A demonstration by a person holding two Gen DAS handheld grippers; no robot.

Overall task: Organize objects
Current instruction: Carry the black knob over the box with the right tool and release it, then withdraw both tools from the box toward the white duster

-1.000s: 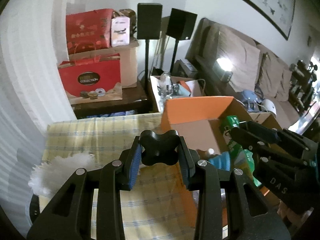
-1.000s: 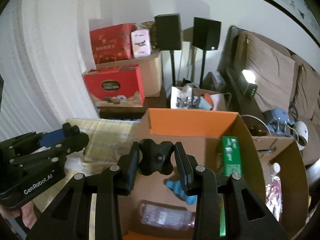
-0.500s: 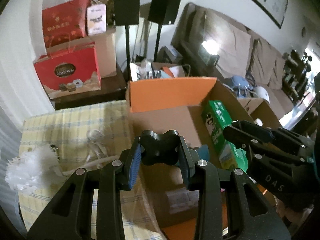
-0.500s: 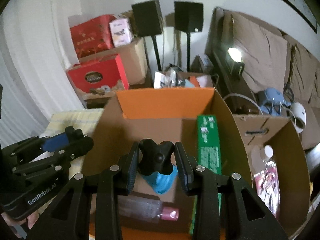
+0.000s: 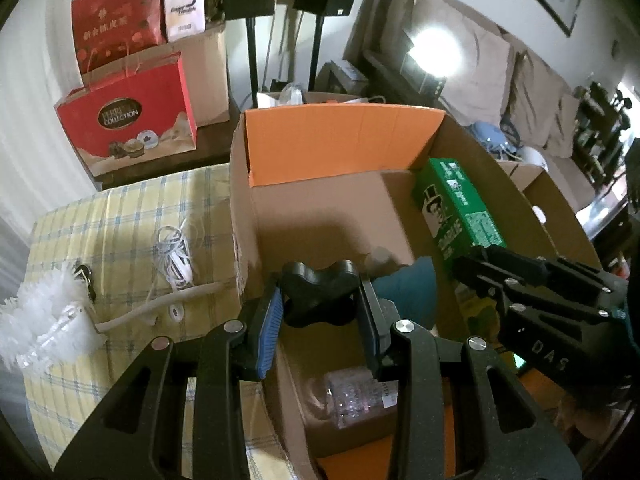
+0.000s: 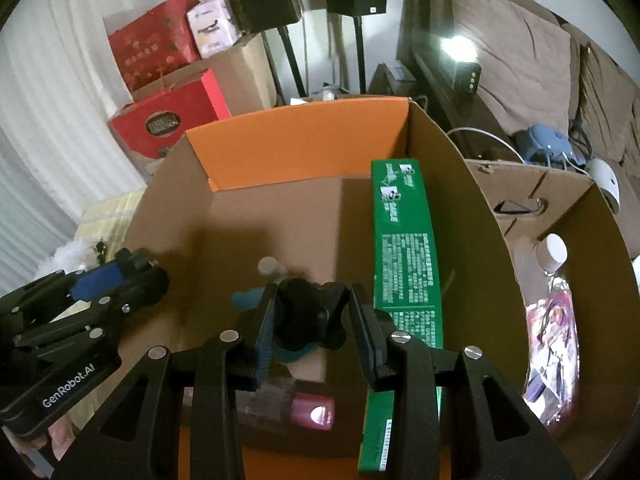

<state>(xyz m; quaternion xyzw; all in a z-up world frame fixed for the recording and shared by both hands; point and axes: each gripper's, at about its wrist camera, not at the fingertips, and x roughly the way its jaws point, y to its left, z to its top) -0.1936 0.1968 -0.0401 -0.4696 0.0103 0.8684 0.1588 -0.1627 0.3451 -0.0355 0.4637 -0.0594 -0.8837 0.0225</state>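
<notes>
An open cardboard box (image 5: 340,144) with an orange back flap (image 6: 296,144) fills both views. Inside it lie a green carton (image 5: 456,208) (image 6: 404,248), a teal object (image 5: 408,292) (image 6: 244,300) and a clear bottle (image 5: 356,396) with a pink cap (image 6: 312,416). My left gripper (image 5: 320,308) hangs over the box's left wall, shut on a black lobed knob (image 5: 316,280). Over the box's middle, my right gripper (image 6: 310,320) is shut on a black lobed knob (image 6: 308,304) too. Each gripper shows in the other's view: right gripper (image 5: 476,264), left gripper (image 6: 136,268).
Left of the box, a yellow checked cloth (image 5: 120,216) carries a white feathery duster (image 5: 40,324) and a coiled white cable (image 5: 172,256). Red gift bags (image 5: 128,116) and speaker stands stand behind. A second carton (image 6: 560,196) with a white-capped bottle (image 6: 554,252) sits to the right.
Both grippers have sunk and moved forward toward the box, each still shut on its knob. The left one has gone from above the cloth to the box's left wall.
</notes>
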